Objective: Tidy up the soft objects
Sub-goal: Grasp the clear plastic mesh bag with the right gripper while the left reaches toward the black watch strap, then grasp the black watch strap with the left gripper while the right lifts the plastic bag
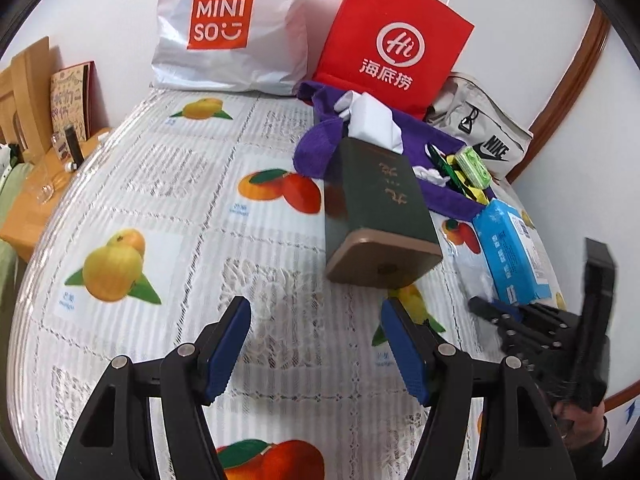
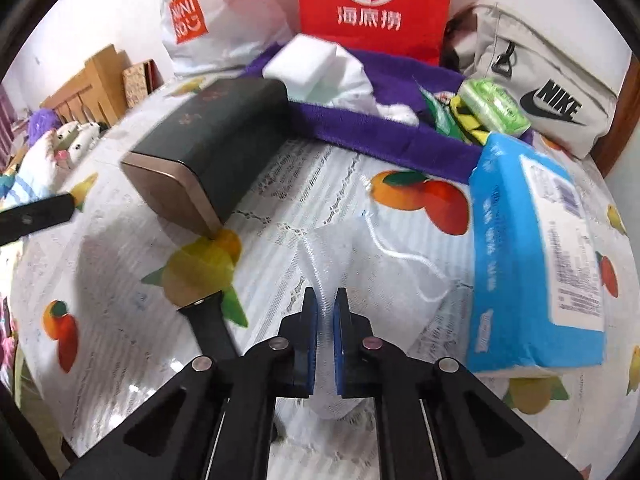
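My left gripper (image 1: 316,312) is open and empty above the tablecloth, just in front of a dark green tissue box (image 1: 380,208) lying tilted, tissues (image 1: 372,120) poking from its far end. My right gripper (image 2: 326,300) is shut with a thin gap, over a white mesh drawstring pouch (image 2: 360,264); I cannot tell whether it pinches the pouch. A blue tissue pack (image 2: 532,256) lies to its right, also in the left wrist view (image 1: 508,248). A purple towel (image 2: 380,136) holds a green wipes pack (image 2: 492,108) and small packets.
A white Miniso bag (image 1: 228,28), a red paper bag (image 1: 392,36) and a grey Nike pouch (image 1: 480,132) stand along the wall at the back. A wooden chair (image 1: 28,92) and side surface are at the left. The fruit-print tablecloth (image 1: 160,200) covers the table.
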`<state>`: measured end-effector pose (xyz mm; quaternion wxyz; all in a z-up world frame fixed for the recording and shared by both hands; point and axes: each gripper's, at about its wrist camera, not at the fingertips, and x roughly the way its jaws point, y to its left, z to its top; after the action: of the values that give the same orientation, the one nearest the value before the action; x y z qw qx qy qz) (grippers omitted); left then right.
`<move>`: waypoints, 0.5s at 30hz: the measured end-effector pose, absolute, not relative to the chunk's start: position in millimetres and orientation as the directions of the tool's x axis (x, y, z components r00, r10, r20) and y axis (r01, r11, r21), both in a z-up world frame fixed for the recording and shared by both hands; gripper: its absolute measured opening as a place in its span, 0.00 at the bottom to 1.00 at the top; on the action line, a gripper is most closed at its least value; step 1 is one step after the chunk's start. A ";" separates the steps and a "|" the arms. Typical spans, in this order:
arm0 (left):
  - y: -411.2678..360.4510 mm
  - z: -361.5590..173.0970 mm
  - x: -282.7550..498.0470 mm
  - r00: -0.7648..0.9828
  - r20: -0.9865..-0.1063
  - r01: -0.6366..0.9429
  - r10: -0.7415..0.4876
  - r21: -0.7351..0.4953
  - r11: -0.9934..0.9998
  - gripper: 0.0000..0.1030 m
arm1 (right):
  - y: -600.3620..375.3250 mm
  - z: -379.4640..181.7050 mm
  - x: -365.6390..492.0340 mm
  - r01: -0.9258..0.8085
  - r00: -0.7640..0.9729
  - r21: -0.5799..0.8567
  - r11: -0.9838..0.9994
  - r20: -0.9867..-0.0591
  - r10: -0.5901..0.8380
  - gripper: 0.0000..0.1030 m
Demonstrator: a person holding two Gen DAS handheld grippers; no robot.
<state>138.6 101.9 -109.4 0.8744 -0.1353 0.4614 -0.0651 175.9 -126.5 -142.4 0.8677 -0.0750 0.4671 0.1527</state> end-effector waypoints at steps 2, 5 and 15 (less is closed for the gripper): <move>97.0 -113.8 136.3 0.550 -0.798 -0.007 -0.246 -0.299 0.954 0.64 | -132.0 -133.9 167.6 -0.344 0.529 0.020 0.939 -0.822 0.211 0.07; 84.4 -122.8 132.3 0.516 -0.815 0.005 -0.263 -0.304 0.953 0.64 | -144.1 -122.8 148.7 -0.360 0.531 0.024 0.933 -0.817 0.226 0.07; 14.9 -146.2 112.3 0.411 -0.838 0.097 -0.358 -0.351 0.931 0.64 | -205.9 -132.8 85.0 -0.321 0.555 -0.023 0.947 -0.815 0.168 0.07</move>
<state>112.3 14.9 -146.2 0.8307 -0.1244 0.5250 -0.1371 85.0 -205.9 -132.8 0.8776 -0.0848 0.4509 0.1392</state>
